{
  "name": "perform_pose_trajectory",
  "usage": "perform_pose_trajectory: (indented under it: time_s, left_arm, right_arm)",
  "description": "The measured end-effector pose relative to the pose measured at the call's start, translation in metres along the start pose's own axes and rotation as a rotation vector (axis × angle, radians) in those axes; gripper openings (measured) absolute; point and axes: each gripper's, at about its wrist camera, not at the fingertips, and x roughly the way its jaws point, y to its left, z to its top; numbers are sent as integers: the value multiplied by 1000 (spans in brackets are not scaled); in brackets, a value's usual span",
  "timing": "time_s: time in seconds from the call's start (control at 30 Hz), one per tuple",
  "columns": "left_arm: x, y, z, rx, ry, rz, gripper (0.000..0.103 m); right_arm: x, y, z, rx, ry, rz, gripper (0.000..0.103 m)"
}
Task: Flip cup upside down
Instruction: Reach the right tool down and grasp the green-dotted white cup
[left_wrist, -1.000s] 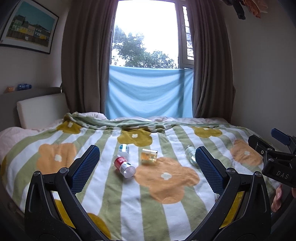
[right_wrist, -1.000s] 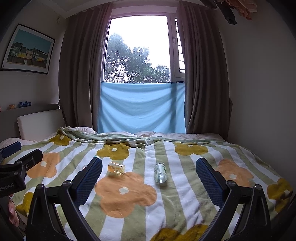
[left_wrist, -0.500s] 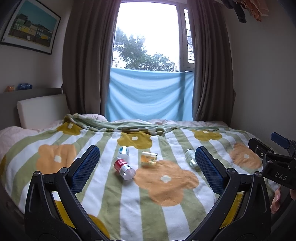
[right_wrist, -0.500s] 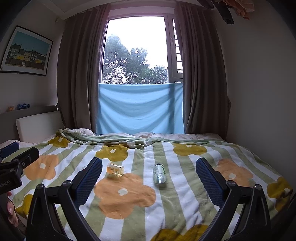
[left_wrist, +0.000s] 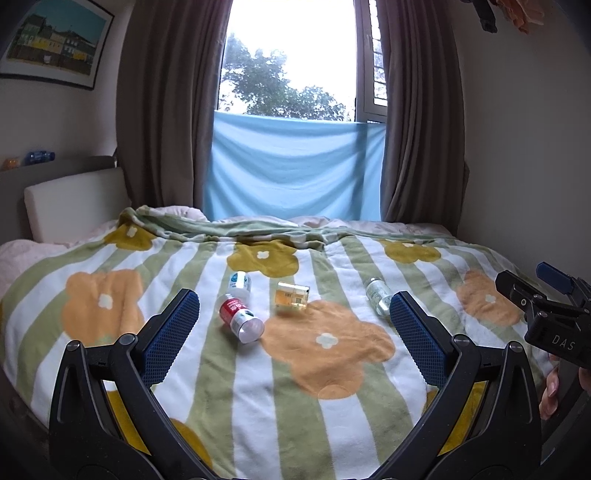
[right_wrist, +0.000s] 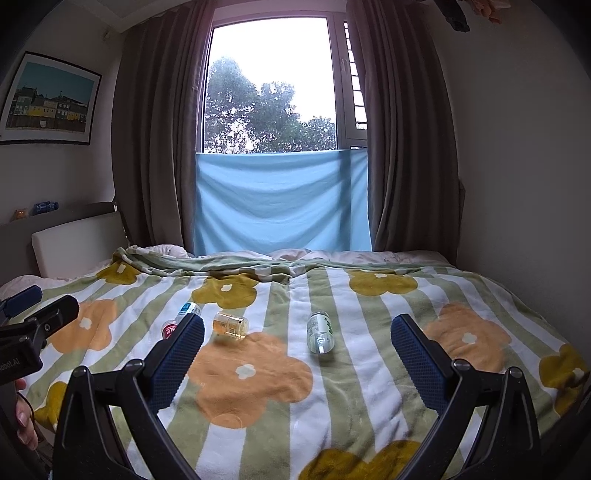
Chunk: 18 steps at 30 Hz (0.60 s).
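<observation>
Several small clear cups lie on their sides on the flowered blanket. A red-labelled cup (left_wrist: 240, 319) lies nearest the left gripper, its mouth toward me. Behind it lies a blue-labelled cup (left_wrist: 240, 282), beside it an amber cup (left_wrist: 291, 294), and to the right a green-labelled cup (left_wrist: 377, 300). My left gripper (left_wrist: 293, 328) is open and empty, short of them. My right gripper (right_wrist: 297, 350) is open and empty; the green-labelled cup (right_wrist: 320, 331) and amber cup (right_wrist: 231, 324) lie ahead between its fingers. The red-labelled cup (right_wrist: 170, 328) is partly hidden behind its left finger.
The bed's striped blanket (left_wrist: 325, 384) fills the foreground, bunched at the far edge. A headboard cushion (left_wrist: 74, 199) stands at left. Curtains and a blue cloth (left_wrist: 295, 166) hang at the window behind. A wall runs along the bed's right side. Each gripper shows in the other's view.
Both grippers have moved a little forward and tilted upward; the cups sit slightly lower and nearer in both views. Nothing on the bed has moved.
</observation>
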Motion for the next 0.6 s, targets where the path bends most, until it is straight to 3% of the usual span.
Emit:
perform_pose_trajectory:
  time_s: [0.27,0.47,0.6]
  left_arm:
    - [73,8,-19,-4,200,-22,103]
    - [140,5,-49,11,386,-49,103]
    - [182,4,-72,1,496,-80,103]
  right_arm:
    - [89,-20,15,-25,184,52,101]
    - [188,-44,23,7,333,102,101]
    - [264,-57,22,-1,450,90,101]
